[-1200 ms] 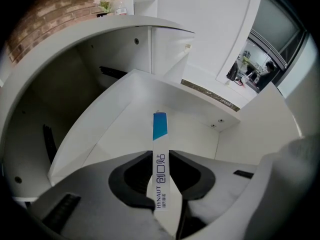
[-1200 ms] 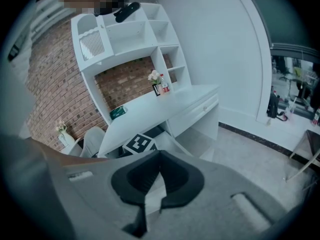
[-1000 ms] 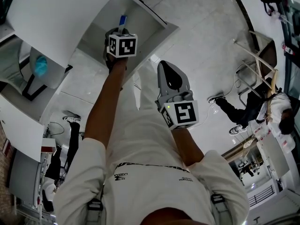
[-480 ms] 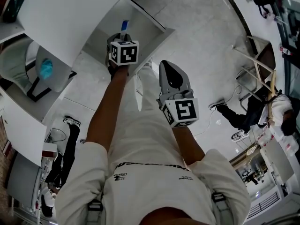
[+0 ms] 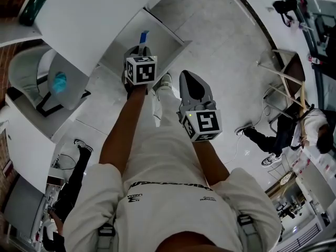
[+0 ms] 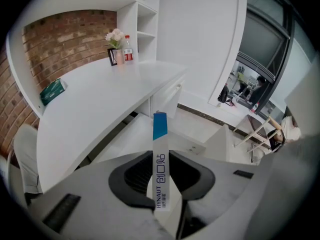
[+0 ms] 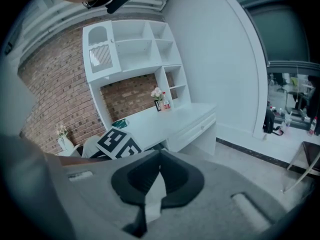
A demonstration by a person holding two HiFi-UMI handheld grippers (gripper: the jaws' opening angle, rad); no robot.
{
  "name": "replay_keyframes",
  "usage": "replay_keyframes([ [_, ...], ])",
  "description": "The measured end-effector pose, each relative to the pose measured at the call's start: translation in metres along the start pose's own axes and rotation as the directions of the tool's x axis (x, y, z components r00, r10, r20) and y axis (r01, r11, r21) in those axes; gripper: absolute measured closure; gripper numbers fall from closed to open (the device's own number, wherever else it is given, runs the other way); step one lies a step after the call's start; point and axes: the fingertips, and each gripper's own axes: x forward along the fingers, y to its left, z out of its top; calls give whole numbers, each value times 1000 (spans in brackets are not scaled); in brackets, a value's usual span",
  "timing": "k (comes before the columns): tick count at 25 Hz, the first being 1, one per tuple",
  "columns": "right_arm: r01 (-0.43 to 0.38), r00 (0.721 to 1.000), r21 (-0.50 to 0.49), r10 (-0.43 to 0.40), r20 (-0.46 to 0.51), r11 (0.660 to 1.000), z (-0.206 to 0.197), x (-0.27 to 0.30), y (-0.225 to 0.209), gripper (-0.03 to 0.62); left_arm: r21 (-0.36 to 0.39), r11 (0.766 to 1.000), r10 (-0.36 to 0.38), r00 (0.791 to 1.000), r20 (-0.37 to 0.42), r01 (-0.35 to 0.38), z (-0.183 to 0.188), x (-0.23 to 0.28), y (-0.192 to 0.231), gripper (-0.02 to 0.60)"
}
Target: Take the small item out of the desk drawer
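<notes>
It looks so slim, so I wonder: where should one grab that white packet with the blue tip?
Near its white end, a pad on each long side, coming along its length, as the left gripper holds the packet: it is long, narrow and straight.

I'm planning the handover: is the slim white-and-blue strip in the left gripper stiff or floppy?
Probably stiff: the strip stands straight out of the left gripper without drooping. Likely light, being so thin. It might pivot, since its blue end sticks out past the fingers.

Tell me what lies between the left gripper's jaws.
A slim white box with a blue end, pinched by the left gripper. The left gripper view shows it plainly; the head view shows only its blue tip.
</notes>
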Motion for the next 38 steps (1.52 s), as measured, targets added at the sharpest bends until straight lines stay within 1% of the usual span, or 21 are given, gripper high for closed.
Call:
replay_keyframes([
  [6, -7, 1000, -22, 8, 24, 1000, 18, -20, 10, 594, 7, 1000, -3, 998, 70, 3, 18, -47, -6, 491],
  [11, -29, 998, -47, 31, 60, 999, 39, -30, 28, 594, 6, 1000, -18, 992, 125, 17, 31, -81, -8, 491],
  [16, -41, 996, -90, 48, 76, 995, 59, -37, 43, 594, 10, 1000, -24, 983, 182, 23, 43, -114, -10, 491],
  [19, -40, 993, -103, 51, 109, 994, 74, -44, 51, 594, 7, 1000, -30, 974, 226, 29, 53, -138, -8, 491],
  [23, -48, 980, -108, 67, 187, 993, 96, -57, 60, 594, 1, 999, -31, 958, 286, 32, 69, -171, -8, 491],
  [29, -57, 971, -99, 79, 228, 993, 120, -67, 71, 594, 8, 999, -36, 931, 363, 36, 90, -217, -8, 491],
  [34, -78, 967, -114, 103, 233, 990, 138, -74, 79, 594, 14, 999, -50, 895, 443, 48, 108, -257, -15, 491],
  [38, -96, 959, -133, 127, 252, 987, 152, -82, 89, 594, 26, 998, -69, 857, 510, 65, 121, -290, -21, 491],
])
